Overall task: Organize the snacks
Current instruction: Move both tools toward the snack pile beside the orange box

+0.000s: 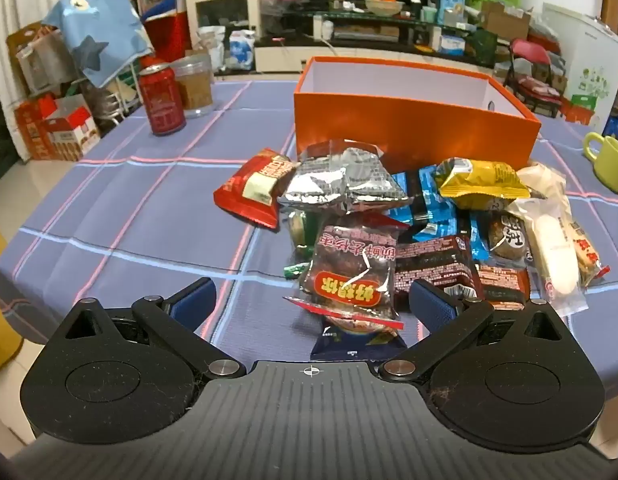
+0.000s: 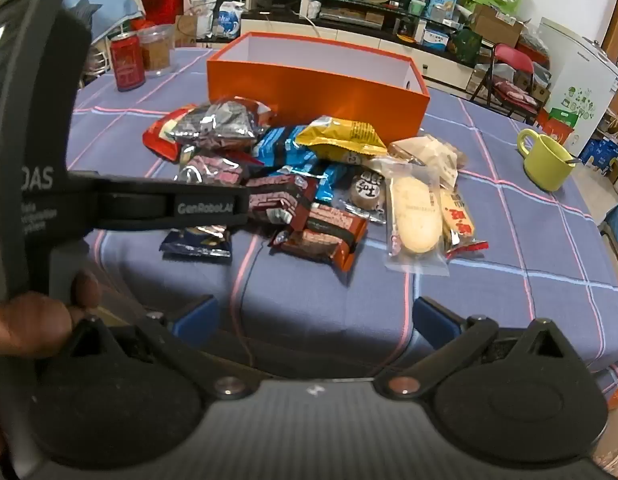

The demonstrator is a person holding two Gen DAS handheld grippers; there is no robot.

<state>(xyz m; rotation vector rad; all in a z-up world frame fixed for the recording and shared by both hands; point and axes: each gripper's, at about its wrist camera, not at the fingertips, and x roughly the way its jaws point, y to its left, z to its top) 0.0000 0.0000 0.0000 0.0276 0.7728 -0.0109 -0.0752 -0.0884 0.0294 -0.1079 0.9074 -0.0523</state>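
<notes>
Both wide apart, gripping nothing: left claw [image 1: 311, 300], right claw [image 2: 315, 318]. Nearest dark red packet [image 1: 351, 276]: probably light, crinkly, slippery; best pinched across the sealed edge.

The table [image 1: 129, 208], covered in blue-violet checked cloth, carries a heap of wrapped snack packets [image 1: 389, 220] ahead of the left gripper [image 1: 311, 300], an open orange cardboard box [image 1: 413, 128] behind them, a red drink can [image 1: 161, 100] and clear plastic jar [image 1: 193, 86] far left, and a yellow-green ceramic mug [image 1: 609, 160] far right.
</notes>
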